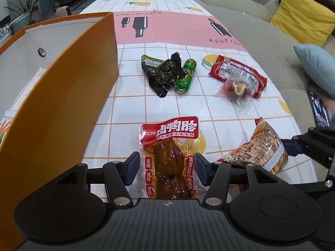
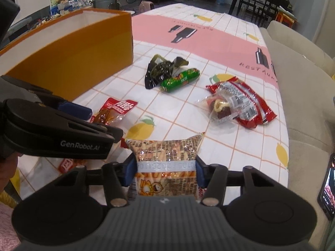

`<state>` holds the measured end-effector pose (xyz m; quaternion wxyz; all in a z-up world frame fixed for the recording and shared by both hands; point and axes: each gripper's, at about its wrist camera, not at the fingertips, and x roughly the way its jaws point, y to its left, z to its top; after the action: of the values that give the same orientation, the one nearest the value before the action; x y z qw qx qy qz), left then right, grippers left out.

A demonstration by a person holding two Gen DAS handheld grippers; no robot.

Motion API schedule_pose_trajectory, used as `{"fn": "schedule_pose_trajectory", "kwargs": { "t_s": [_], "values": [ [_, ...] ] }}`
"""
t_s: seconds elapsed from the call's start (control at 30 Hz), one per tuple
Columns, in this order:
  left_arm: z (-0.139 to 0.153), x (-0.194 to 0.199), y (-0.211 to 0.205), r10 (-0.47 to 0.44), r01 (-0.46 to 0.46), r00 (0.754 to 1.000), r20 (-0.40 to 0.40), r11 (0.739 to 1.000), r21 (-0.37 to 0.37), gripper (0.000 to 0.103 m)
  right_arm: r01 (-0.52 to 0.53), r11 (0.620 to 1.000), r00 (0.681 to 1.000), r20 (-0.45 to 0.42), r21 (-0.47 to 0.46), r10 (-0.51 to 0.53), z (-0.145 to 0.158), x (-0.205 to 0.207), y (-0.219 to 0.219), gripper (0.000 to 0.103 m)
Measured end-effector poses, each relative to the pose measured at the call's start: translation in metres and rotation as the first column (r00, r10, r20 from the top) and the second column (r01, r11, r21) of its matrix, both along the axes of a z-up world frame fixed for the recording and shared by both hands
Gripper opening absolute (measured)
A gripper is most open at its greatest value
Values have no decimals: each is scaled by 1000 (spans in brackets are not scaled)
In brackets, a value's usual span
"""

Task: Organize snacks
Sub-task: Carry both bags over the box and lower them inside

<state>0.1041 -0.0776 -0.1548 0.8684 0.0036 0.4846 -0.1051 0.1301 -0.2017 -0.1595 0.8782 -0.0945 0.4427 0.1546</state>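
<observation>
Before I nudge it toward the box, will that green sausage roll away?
Probably. The green sausage is a smooth cylinder lying on its side on the flat tablecloth, so a sideways push should roll it. The dark wrapper touching one side may block it. Its shiny casing looks slippery to pinch.

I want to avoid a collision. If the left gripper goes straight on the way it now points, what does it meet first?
Beyond the duck gizzard pack between its fingers, the left gripper would probably meet the black wrapped snack and the green sausage beside it; depth is unclear.
</observation>
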Motion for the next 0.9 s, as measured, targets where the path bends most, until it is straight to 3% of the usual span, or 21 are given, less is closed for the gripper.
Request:
{"fn": "schedule_pose_trajectory", "kwargs": {
  "t_s": [0.53,0.77,0.9],
  "values": [
    [60,-5,20,77,-67,994,77,989,-129,62,28,999,998,58,27,-30,23,-8,-3,52],
    [103,-1,43,120,-96,989,91,968,-234,62,1,998,993,114,65,-9,50,-12,5,53],
    [127,6,58,125,-94,986,110,963,-252,62,-12,993,992,124,116,-2,68,-10,11,53]
  ]
}}
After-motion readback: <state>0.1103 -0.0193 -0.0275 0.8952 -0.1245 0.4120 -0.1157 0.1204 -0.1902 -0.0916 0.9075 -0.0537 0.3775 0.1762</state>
